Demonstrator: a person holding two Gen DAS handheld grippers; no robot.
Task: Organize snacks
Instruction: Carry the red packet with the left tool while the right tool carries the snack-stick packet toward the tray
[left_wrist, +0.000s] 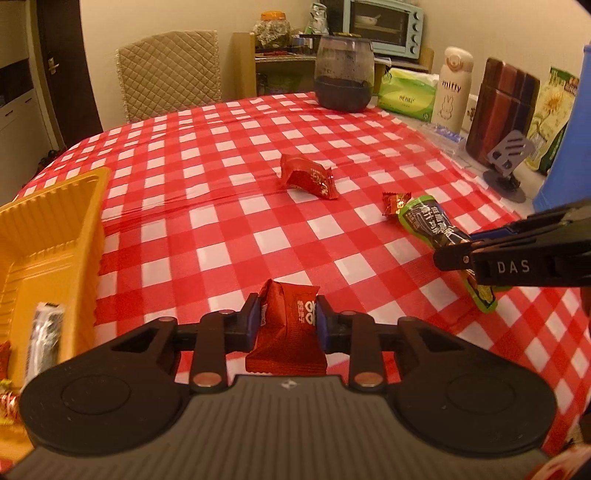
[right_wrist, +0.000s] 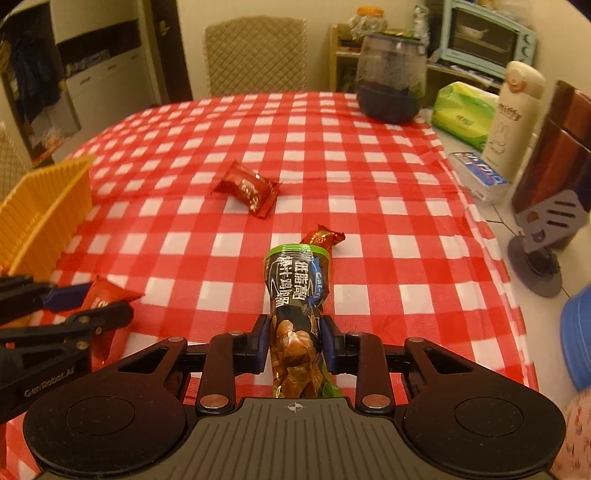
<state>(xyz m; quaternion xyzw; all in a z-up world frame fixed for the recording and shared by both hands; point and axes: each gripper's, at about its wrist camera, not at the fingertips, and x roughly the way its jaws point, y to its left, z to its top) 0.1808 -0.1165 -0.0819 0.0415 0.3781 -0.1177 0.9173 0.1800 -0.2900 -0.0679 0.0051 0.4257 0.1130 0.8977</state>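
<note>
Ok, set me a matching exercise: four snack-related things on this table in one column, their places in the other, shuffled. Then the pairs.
Things:
1. red packet
2. green-and-black pouch
3. small red candy
4. yellow tray

Places:
A. at the table's left edge
B. lying just beyond the pouch's far end
C. clamped in the left tongs
D. clamped in the right tongs

Pairs: 1-C, 2-D, 3-B, 4-A

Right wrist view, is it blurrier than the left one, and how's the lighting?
Right wrist view: the far oven and white bottle smear softly. Left wrist view: the oven is crisper, only the silver packet in the yellow tray blurs. Both views: warm orange cast, fisheye-bent edges.
</note>
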